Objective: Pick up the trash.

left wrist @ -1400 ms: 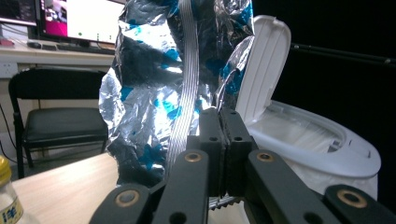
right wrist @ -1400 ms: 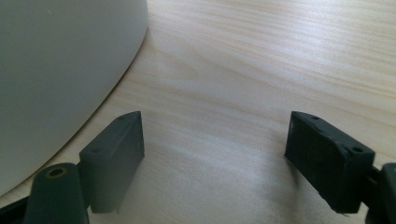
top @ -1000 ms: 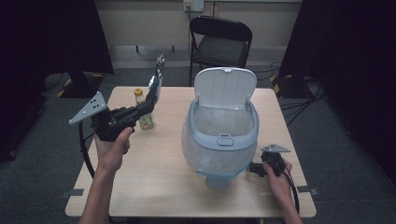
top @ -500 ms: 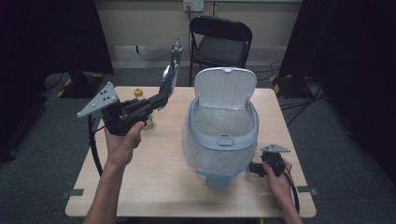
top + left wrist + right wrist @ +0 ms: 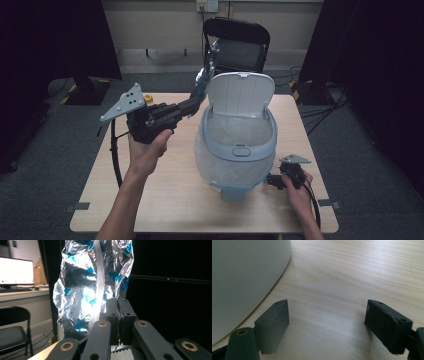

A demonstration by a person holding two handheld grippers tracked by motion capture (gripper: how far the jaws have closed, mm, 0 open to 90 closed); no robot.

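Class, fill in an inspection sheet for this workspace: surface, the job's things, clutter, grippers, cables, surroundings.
Surface: wooden table, bare wood in front.
Job's things: crinkled foil wrapper held up beside the bin's raised lid; white bin, lid up, clear liner inside.
Clutter: small yellow-topped item at the table's far left, partly hidden.
Grippers: left gripper shut on the foil wrapper; right gripper open, empty, low over the table beside the bin.
Cables: black cable trails from the left gripper.
Surroundings: black folding chair behind the table, dark curtains, grey floor.
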